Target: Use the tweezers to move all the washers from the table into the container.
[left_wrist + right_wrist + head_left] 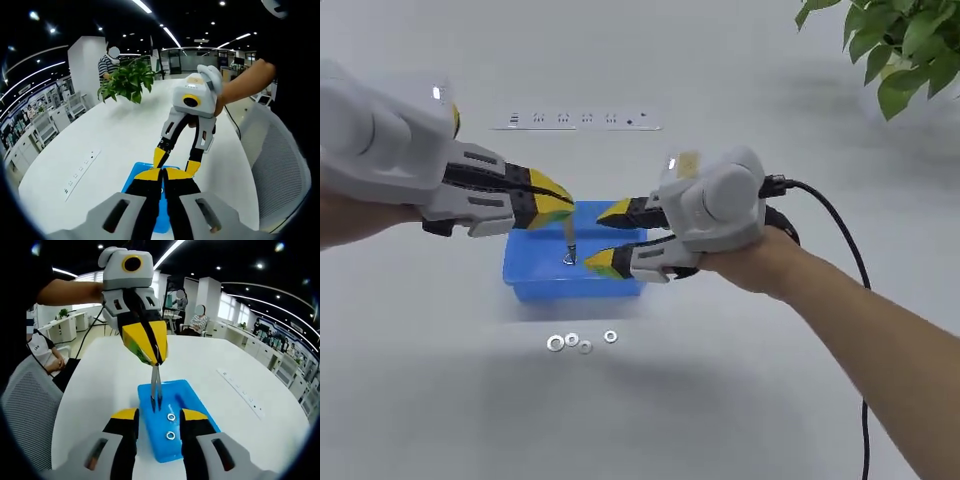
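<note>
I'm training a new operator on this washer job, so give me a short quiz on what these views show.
1. How many washers lie on the table in front of the blue container?
2. True or false: the left gripper is shut on the tweezers.
3. The right gripper is: A open; B shut on a washer; C shut on the tweezers.
Key: 1 four; 2 true; 3 A.
</note>
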Motion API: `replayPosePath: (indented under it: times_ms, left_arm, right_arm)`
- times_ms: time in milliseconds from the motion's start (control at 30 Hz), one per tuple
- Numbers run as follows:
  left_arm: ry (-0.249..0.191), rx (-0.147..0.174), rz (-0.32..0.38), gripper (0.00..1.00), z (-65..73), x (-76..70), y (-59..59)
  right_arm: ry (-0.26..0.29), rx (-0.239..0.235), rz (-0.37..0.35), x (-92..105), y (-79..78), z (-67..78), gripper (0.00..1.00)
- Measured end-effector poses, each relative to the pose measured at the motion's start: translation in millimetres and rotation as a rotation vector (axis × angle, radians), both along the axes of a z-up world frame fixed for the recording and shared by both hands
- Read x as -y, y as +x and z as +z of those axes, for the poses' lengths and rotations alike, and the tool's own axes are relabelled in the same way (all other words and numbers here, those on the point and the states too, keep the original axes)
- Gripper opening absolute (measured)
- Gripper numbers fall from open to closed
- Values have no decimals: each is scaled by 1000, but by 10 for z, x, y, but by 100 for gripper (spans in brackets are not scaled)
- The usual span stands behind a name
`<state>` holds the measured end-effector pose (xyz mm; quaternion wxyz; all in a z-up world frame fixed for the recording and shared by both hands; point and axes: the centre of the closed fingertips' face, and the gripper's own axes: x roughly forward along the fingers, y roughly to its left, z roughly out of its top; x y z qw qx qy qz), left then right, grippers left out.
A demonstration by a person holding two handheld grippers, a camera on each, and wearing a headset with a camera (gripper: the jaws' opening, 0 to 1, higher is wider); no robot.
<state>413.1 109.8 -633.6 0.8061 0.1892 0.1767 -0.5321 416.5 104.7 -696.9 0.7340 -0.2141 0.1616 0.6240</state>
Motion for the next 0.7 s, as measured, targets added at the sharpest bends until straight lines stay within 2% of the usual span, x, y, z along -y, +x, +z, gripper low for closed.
replayPosePath:
  times_ms: [100, 333, 700]
  left_arm:
    - [0, -1, 3, 5, 19, -23, -30]
    - [-4, -8, 14, 5, 60, -51, -88]
    - [-7, -21, 3, 5, 103, -26, -213]
  right_arm:
    - [8, 11, -23, 68, -15, 37, 37]
    - [12, 1, -71, 227, -69, 66, 44]
    - [3, -8, -106, 431, -206, 26, 53]
